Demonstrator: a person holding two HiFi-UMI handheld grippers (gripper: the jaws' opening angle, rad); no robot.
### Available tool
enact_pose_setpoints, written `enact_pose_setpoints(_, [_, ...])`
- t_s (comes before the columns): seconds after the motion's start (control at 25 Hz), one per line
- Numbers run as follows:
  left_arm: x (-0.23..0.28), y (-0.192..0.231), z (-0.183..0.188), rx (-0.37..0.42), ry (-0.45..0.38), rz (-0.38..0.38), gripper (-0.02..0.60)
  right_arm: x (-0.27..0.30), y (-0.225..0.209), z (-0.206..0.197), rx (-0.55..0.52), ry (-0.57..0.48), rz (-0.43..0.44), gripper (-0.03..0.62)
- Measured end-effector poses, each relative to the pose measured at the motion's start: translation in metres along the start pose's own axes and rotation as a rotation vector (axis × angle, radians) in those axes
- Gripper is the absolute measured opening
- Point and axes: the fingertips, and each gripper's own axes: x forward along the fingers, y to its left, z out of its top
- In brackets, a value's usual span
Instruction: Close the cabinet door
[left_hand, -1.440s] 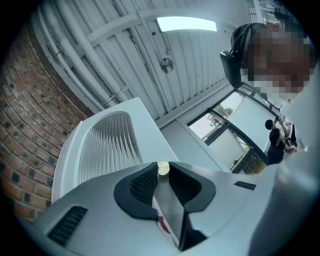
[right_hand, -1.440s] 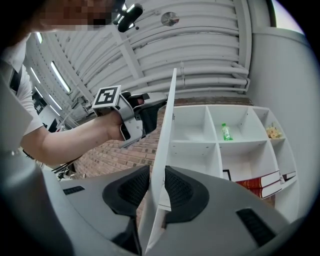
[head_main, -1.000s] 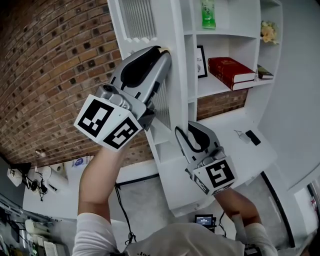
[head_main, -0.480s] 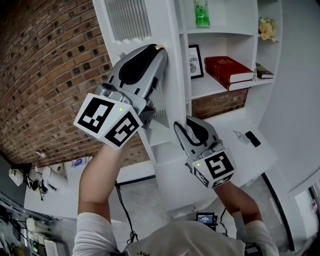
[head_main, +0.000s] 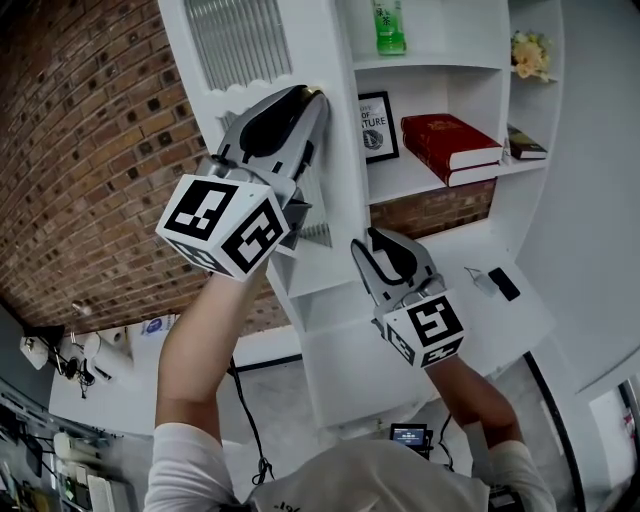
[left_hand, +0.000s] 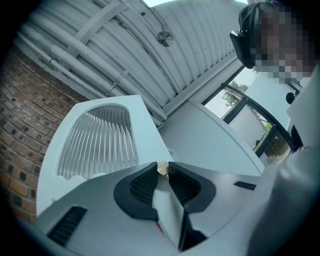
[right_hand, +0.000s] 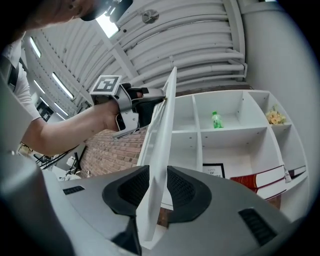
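The white cabinet door (head_main: 322, 60) with a ribbed glass pane stands edge-on in front of the open shelves. My left gripper (head_main: 315, 92) reaches up to the door's edge and is shut on its small brass knob (left_hand: 163, 168), with the door (left_hand: 100, 140) stretching away to the left. Lower down, my right gripper (head_main: 372, 238) is shut on the door's edge. In the right gripper view the door panel (right_hand: 162, 130) runs up between the pads of my right gripper (right_hand: 155, 172). The left gripper (right_hand: 150, 97) shows higher on the same edge.
Behind the door are white shelves (head_main: 440, 62) with a green bottle (head_main: 390, 25), a framed picture (head_main: 376, 125), a red book (head_main: 450, 140) and flowers (head_main: 530, 55). A brick wall (head_main: 90, 150) is on the left. A small black object (head_main: 503, 283) lies on the white counter.
Both grippers have moved left in the head view, carrying the door with them. The framed picture, half hidden before, is now fully uncovered.
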Motion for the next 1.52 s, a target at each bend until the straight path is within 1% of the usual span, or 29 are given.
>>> enact_pose_setpoints(0.4, [0.046,0.006,-0.034,0.037,0.068,0.058,0.075,-0.019,-0.040,-0.012,0.003,0.013,-0.009,0.114])
enact_pose_setpoints(0.68, [0.069,0.014,-0.053,0.062,0.103,0.087,0.075,-0.026,-0.061,-0.021,0.011,0.024,-0.019,0.114])
enact_pose_setpoints(1.24, [0.101,0.031,-0.080,0.085,0.160,0.096,0.083,-0.011,-0.073,-0.036,0.032,0.034,-0.004,0.114])
enact_pose_setpoints(1.52, [0.111,0.041,-0.091,0.108,0.172,0.100,0.084,-0.006,-0.077,-0.043,0.037,0.042,-0.010,0.113])
